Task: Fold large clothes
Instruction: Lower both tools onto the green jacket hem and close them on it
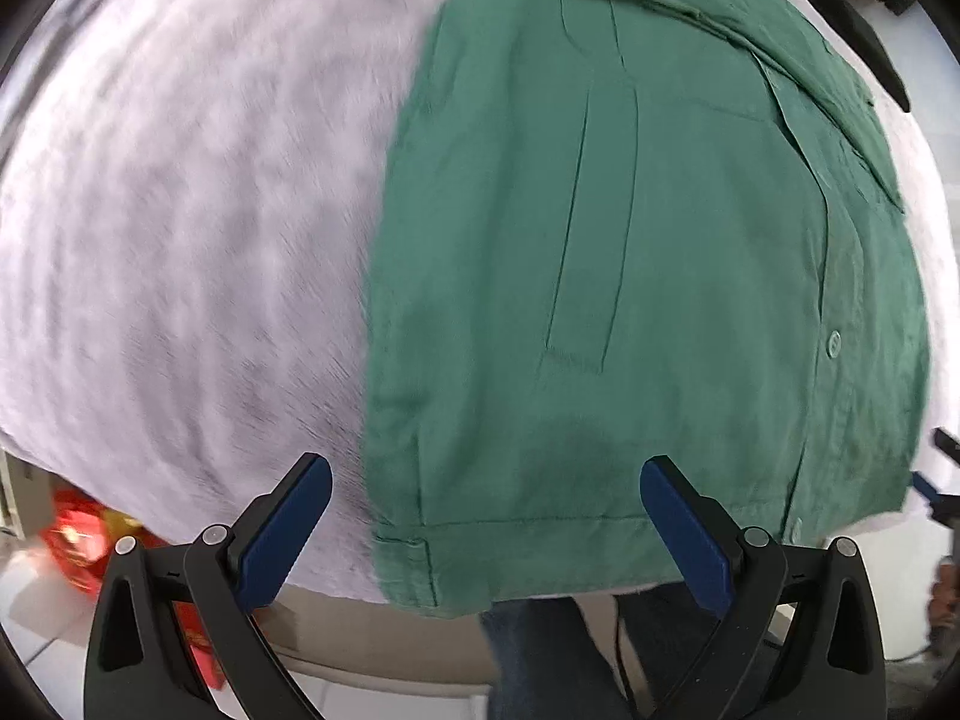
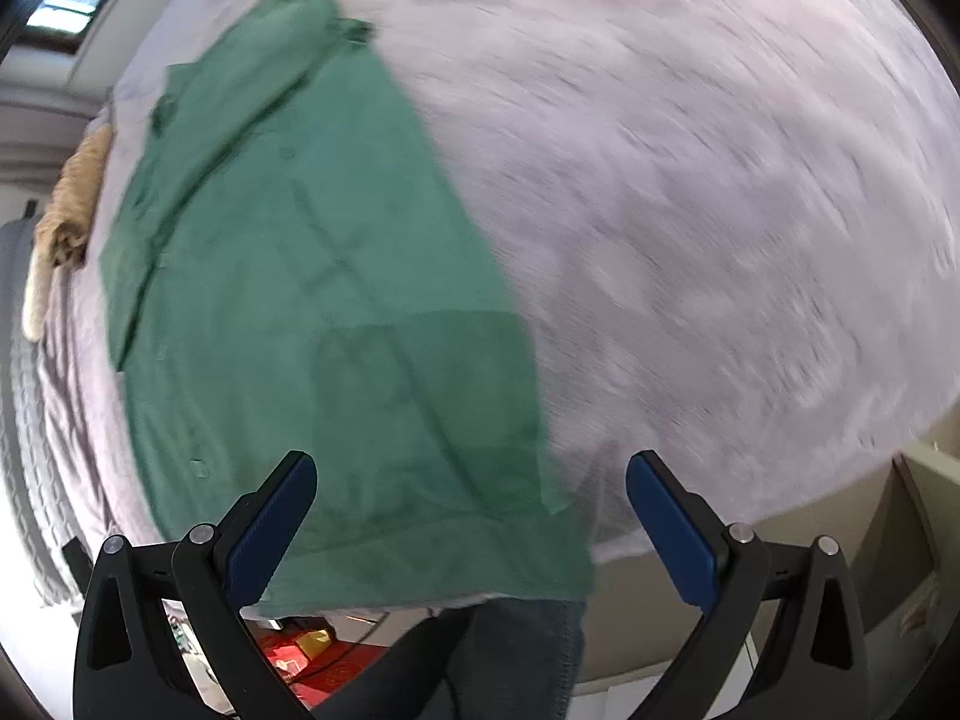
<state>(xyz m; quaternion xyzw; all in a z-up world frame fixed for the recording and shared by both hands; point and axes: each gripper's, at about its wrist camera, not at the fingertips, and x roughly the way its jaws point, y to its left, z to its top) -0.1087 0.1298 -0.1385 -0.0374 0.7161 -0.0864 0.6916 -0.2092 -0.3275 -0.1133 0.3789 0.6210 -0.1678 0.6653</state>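
Note:
A green button-up shirt lies on a pale lilac sheet, its sides folded in to a long narrow shape, collar far, hem hanging a little over the near edge. It also shows in the right wrist view. My left gripper is open and empty, hovering over the hem near the shirt's left corner. My right gripper is open and empty above the hem near the shirt's right edge. Part of the other gripper shows at the right of the left wrist view.
The lilac sheet covers a wide flat surface. A tan cloth lies at its far left side. Below the near edge are jeans-clad legs, red items on the floor and a beige frame.

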